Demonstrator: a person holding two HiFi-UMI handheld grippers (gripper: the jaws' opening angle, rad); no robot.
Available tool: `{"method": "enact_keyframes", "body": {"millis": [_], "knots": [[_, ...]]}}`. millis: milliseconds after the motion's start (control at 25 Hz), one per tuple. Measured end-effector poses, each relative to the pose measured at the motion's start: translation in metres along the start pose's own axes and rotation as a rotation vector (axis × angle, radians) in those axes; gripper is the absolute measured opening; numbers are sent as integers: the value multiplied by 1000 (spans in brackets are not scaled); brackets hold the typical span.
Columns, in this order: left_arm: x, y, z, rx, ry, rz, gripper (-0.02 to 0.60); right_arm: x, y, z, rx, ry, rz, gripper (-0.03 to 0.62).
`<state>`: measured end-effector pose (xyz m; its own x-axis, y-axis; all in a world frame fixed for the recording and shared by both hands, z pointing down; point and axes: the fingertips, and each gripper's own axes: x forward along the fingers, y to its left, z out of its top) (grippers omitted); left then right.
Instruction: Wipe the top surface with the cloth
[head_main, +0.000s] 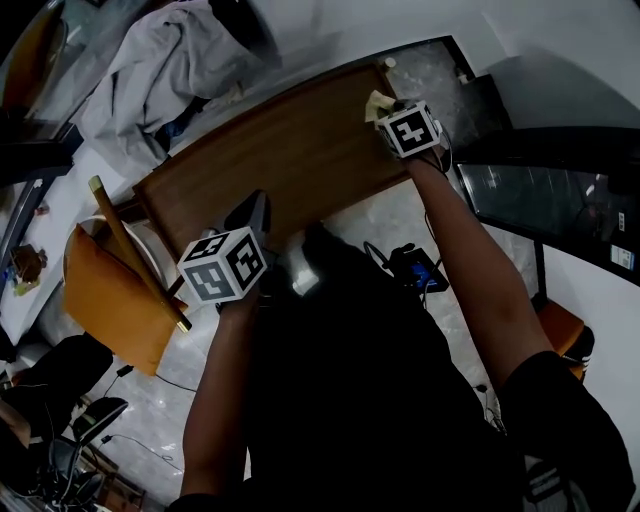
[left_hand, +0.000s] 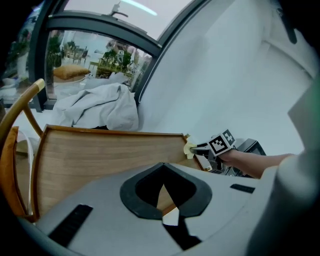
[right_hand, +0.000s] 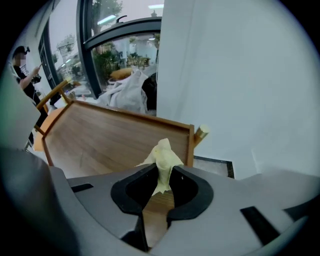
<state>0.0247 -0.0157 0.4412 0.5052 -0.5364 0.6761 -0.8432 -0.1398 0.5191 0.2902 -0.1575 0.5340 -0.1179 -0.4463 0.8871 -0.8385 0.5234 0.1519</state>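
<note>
Right claw (right_hand: 161, 182): its two dark jaws are squeezed tight on the small pale yellow cloth (right_hand: 162, 157). A soft tuft of it pokes out past the tips.

Cloth place: it sits right between the right claw's jaws. From the head view the cloth (head_main: 377, 100) shows just ahead of the right claw (head_main: 385, 110), by the raised edge at one corner of the table. I cannot tell if it is pressing on the wood.

Left claw (left_hand: 164, 200): its jaw tips are together and there is nothing between them. In the head view the left claw (head_main: 258, 205) hangs over the near side of the table, well apart from the right claw.

Table: the brown wooden table top with a thin raised edge (head_main: 300, 160) lies under and ahead of both claws. From the left claw the table (left_hand: 100, 155) runs away ahead of it, and the right claw (left_hand: 200, 148) with the cloth (left_hand: 189, 148) shows at its far corner.

White heap: a crumpled white sheet (left_hand: 100, 107) lies past the table, far ahead of the left claw.

Chair: an orange wooden chair (head_main: 110, 290) stands to the left of the left claw, just beside the end of the table.

Wall: a plain white wall (right_hand: 240, 75) stands ahead of the right claw, just past the table corner.
</note>
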Motion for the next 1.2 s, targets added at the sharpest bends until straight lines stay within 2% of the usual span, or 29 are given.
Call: {"method": "enact_keyframes", "body": {"millis": [120, 320, 640, 760, 920, 1080, 1200], "knots": [[-20, 13, 0, -21, -19, -1, 12, -10, 40, 29, -10, -68, 54, 80], [-70, 48, 0, -35, -57, 21, 12, -23, 146, 88, -66, -168, 213, 80], [-152, 121, -13, -81, -115, 88, 12, -29, 323, 142, -154, -226, 422, 80], [-174, 143, -26, -109, -119, 101, 12, -28, 388, 152, -189, -224, 499, 80], [-198, 164, -38, -123, -125, 98, 12, -17, 454, 154, -215, -197, 551, 80], [-209, 174, -41, -92, -131, 80, 12, -6, 505, 150, -243, -161, 593, 80], [-212, 178, -44, -79, -124, 72, 12, 4, 525, 141, -260, -129, 592, 80]]}}
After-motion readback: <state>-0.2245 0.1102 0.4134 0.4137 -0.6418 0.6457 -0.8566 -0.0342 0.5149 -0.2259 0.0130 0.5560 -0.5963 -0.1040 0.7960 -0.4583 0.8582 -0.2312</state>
